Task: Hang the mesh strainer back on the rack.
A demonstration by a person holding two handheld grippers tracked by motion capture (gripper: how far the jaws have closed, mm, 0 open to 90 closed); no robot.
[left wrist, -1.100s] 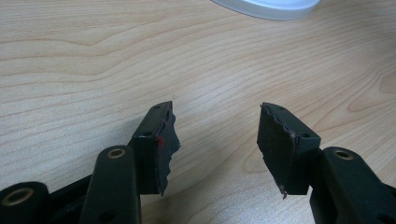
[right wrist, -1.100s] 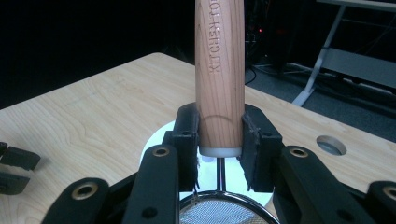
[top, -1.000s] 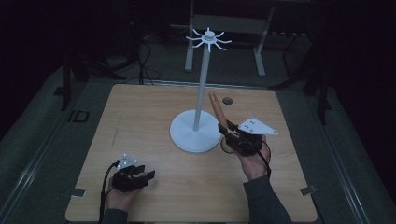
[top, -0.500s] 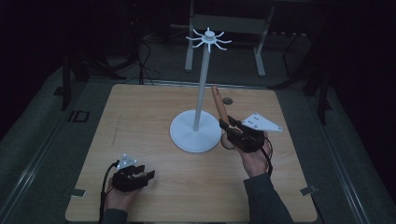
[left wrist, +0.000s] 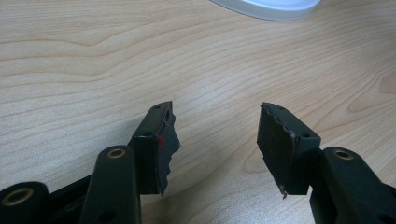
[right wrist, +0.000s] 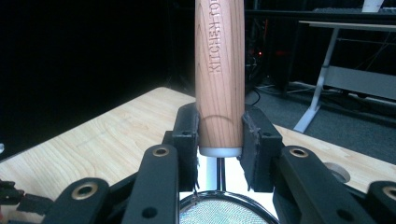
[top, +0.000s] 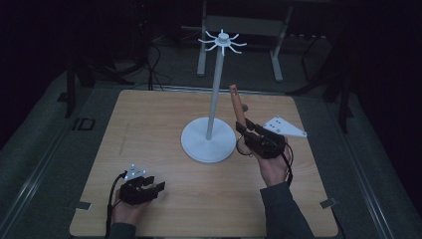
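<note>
Right gripper (top: 245, 130) holds a strainer (right wrist: 219, 70) by its handle. In the right gripper view the black jaws pinch the lower end of a round, pale wooden handle with visible grain and engraved lettering running along it; a white collar caps that end, and below it sits a dark round rim with fine metal mesh inside (right wrist: 218, 211). The serrated pads press the wood on both sides. In the high view the handle rises at a tilt above the worktop (top: 149, 129), leaning toward a white stand (top: 208, 142), near its pole but apart from it; the mesh end hangs just beside the stand's base.

The stand has a flat round base, a thin straight pole and a crown of short radial prongs at the top.

Left gripper (top: 149, 186) rests low at the near left of the worktop, well apart from the stand. Its jaws are spread, with nothing between them; the pads are dark and saw-edged (left wrist: 166, 140).

The worktop is a light wood-grain board with rounded corners.
</note>
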